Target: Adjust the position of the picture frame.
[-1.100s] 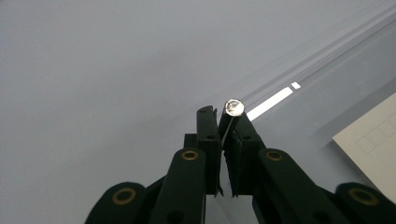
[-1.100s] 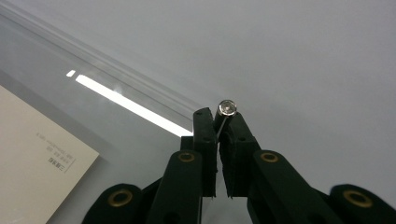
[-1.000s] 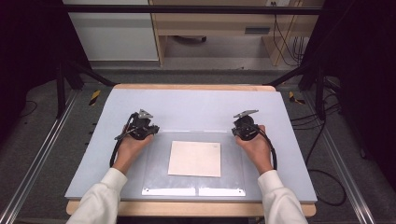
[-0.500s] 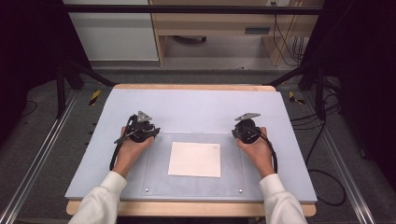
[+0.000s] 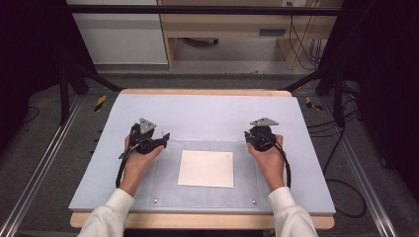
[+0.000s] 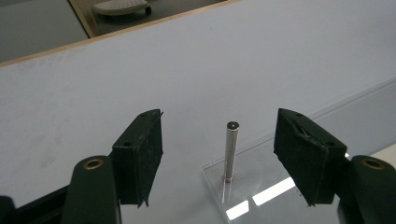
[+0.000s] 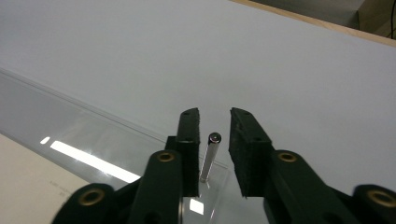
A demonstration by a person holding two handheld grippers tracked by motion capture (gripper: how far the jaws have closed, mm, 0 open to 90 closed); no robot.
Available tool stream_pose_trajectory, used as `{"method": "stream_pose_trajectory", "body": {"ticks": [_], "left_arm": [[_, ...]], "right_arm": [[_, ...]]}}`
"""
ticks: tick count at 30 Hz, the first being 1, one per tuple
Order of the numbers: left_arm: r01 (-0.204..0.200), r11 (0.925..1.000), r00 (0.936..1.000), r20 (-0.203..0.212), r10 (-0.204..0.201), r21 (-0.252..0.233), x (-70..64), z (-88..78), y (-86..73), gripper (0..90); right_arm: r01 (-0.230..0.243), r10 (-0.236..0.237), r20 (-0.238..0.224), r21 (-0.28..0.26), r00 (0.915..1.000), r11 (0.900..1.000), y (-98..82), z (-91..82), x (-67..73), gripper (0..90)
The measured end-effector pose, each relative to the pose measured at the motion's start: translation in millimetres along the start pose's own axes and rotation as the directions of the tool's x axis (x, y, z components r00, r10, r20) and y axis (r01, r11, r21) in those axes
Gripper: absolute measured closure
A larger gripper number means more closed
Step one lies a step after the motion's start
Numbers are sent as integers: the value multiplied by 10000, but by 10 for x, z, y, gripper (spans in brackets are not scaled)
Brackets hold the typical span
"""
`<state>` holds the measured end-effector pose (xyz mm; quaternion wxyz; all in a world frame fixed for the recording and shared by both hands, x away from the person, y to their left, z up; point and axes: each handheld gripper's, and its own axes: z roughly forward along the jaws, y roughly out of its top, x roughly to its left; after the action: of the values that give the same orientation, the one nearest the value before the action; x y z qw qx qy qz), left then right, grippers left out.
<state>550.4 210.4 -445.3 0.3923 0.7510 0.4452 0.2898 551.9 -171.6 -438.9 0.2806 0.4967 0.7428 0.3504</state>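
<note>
No text, label, brand or number can be read anywhere in these views.

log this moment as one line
left hand-held gripper: just opened, astride left pin | right hand-held gripper: opening, pin between, untouched | clear plate: flat

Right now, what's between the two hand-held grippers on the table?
In the high view, between the left hand-held gripper and the right hand-held gripper there is the clear acrylic plate, with a white paper sheet nearer the person.
</note>
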Motion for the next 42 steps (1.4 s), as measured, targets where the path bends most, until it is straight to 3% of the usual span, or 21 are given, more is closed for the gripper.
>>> {"method": "stream_pose_trajectory", "body": {"ticks": [4, 9, 13, 22, 27, 35, 39, 42], "left_arm": [[294, 9994, 9994, 156, -298, 206, -39, 4, -11, 403], [365, 9993, 9992, 151, -367, 121, -38, 12, -14, 572], [327, 9994, 9994, 110, -326, -105, -39, 26, 5, 656], [369, 9992, 9993, 83, -370, 150, -49, 76, 15, 828], [-17, 9987, 10000, 34, 16, 515, -54, 75, 55, 842], [289, 9936, 9984, 454, -340, 1095, 15, 114, 139, 851], [79, 9875, 9982, 567, -170, 1572, 34, 142, 206, 852], [206, 9855, 9974, 644, -318, 1686, 50, 161, 225, 852]], "right_arm": [[-132, 131, 66, 120, 9999, 9998, -8, 35, 25, 849], [-236, 235, 77, 128, 9997, 9996, -7, 32, 29, 853], [-228, 227, 94, 96, 9997, 9997, -11, 33, 24, 854], [-257, 256, 58, 60, 9997, 9997, -14, 33, 18, 855], [-197, 196, 78, 126, 9998, 9997, -7, 34, 21, 855], [-241, 243, -8, 811, 9997, 9964, 82, 49, 12, 859], [-124, 142, -130, 1289, 9998, 9916, 145, 67, -7, 860], [-175, 209, -203, 1562, 9996, 9876, 183, 81, -19, 860]]}}
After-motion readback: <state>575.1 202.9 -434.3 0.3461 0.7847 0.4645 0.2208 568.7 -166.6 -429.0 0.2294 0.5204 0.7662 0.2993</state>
